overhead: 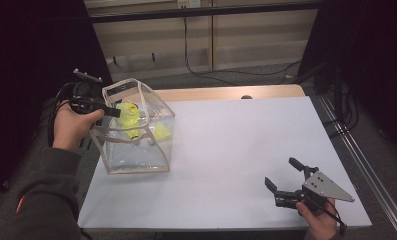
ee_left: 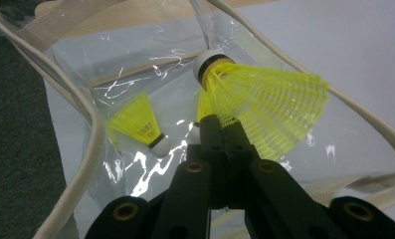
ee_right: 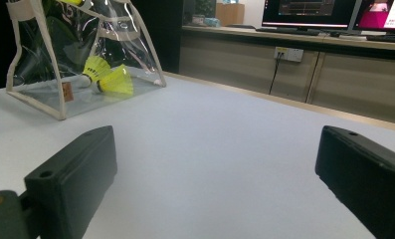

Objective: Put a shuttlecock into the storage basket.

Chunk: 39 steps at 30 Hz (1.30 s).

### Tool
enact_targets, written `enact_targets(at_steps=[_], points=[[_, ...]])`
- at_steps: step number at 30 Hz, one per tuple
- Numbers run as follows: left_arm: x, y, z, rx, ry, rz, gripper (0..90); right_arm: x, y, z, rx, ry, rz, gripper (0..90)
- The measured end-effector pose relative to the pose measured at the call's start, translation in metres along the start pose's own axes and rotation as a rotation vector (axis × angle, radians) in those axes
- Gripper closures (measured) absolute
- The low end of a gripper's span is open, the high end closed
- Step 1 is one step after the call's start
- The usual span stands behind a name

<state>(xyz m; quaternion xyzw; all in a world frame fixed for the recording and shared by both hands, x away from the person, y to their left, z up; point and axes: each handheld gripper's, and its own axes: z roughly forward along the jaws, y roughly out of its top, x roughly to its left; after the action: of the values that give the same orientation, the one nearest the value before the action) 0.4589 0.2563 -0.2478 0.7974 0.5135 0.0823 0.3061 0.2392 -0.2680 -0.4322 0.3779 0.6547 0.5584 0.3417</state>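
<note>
A white desk point(overhead: 226, 150) fills the foreground; behind it, black cables point(overhead: 196, 65) trail along the floor, and monitors point(ee_right: 309, 12) glow.

In my left black two-jaw gripper point(ee_left: 224, 130) sits a neon-yellow plastic shuttlecock point(ee_left: 264, 107), its skirt a fine open mesh, its cap white with a black band. A second neon-yellow plastic shuttlecock point(ee_left: 138, 122) has the same white cap and dark band. The clear plastic bag point(overhead: 161, 150) has cream fabric trim. The table point(overhead: 236, 150) is plain pale white, edged in light wood at the far side. My right black two-jaw gripper point(overhead: 285, 176) carries a grey plate.
</note>
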Motion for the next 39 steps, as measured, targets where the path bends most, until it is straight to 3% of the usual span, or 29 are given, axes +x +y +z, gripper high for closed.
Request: enact_targets(at_steps=[6,28,39], points=[[0.0,-0.001,0.006,0.006,0.024,-0.002,90.0,0.0,0.0,0.0,0.001,-0.002,0.0,2.7],[0.0,-0.005,0.018,0.023,0.02,0.005,87.0,0.0,0.001,-0.001,-0.003,-0.003,0.004,2.7],[-0.007,-0.002,0.007,-0.03,-0.028,0.013,69.2,0.0,0.0,0.0,-0.001,-0.001,-0.001,2.7]])
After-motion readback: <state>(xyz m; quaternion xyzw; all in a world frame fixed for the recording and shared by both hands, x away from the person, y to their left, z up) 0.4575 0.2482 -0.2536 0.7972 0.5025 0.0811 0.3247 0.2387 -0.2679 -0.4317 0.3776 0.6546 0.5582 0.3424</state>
